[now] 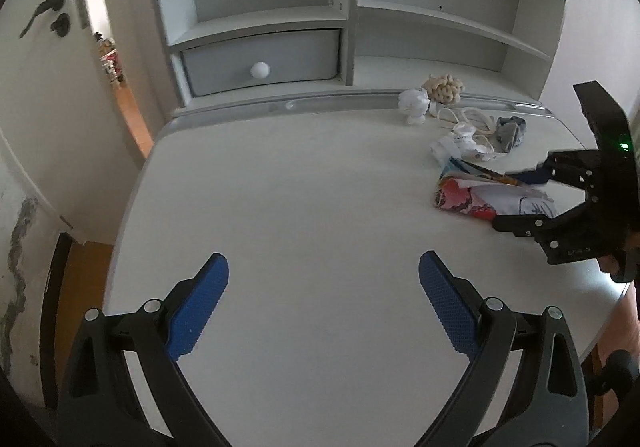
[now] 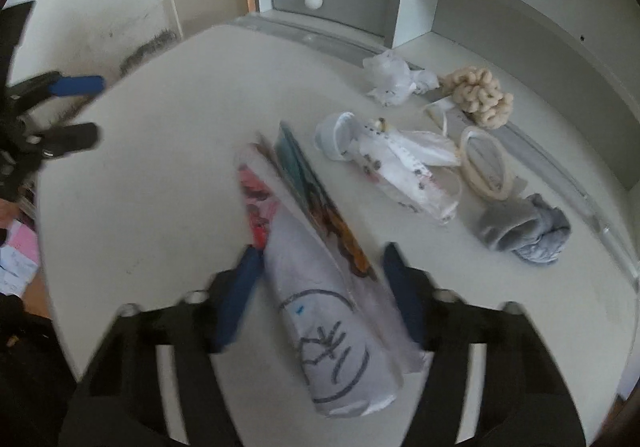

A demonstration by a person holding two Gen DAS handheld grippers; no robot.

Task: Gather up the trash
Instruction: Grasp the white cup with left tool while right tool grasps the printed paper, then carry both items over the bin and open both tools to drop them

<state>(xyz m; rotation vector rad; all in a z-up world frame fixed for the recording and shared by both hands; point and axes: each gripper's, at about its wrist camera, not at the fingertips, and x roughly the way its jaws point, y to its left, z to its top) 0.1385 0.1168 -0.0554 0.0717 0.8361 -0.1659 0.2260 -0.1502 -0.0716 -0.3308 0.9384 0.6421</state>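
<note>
Straddling a folded sheaf of drawn-on papers (image 2: 320,287) on the white desk (image 2: 160,167): right gripper (image 2: 320,275), pads flanking, not clearly pressing. Left gripper (image 1: 324,303) wide, empty. Risk: loose sheets fanning, slipping free on lifting.

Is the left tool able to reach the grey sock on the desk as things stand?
Probably not directly. The grey sock lies far across the desk, and the right tool, around the folded papers, stands partly in the way of the open left tool.
</note>
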